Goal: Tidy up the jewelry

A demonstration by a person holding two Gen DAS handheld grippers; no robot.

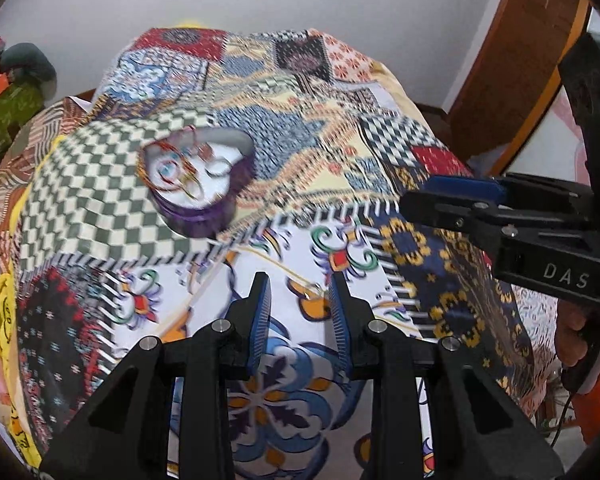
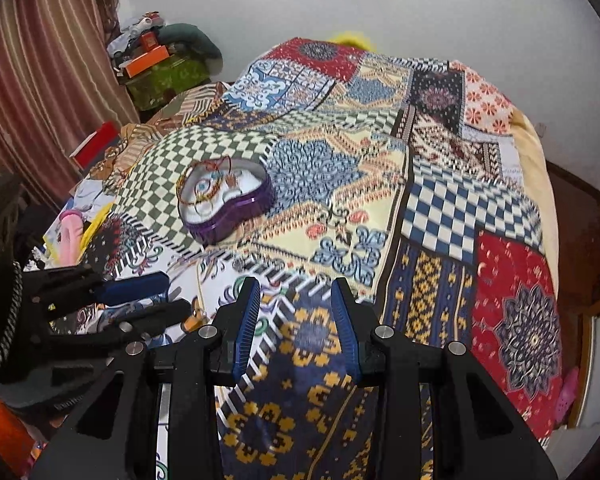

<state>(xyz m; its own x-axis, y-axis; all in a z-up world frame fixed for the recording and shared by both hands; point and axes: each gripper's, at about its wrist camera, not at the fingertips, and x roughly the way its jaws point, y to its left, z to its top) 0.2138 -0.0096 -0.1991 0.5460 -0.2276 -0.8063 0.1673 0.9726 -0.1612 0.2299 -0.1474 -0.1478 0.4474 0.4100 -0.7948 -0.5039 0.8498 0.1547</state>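
Observation:
A purple heart-shaped tin (image 1: 204, 220) (image 2: 228, 224) stands open on the patchwork bedspread (image 1: 300, 128) (image 2: 340, 184), ahead and to the left of both grippers. Inside it, on a white lining, lies a tangle of jewelry (image 1: 180, 170) (image 2: 210, 190): red and gold threads, beaded bands and small rings. My left gripper (image 1: 298, 280) hovers over the white floral patch, its blue pads apart with nothing between them. It also shows side-on in the right wrist view as the left gripper (image 2: 140, 292). My right gripper (image 2: 296, 284) (image 1: 440, 196) hangs over the navy and gold patch, open and empty.
Boxes and a grey bundle (image 2: 168, 60) are piled at the bed's far left by a striped curtain (image 2: 40, 80). A red box (image 2: 96, 144) and pink and yellow items (image 2: 72, 236) lie on the left side. A wooden door frame (image 1: 512, 60) stands on the right. A hand (image 1: 576, 336) grips the right tool.

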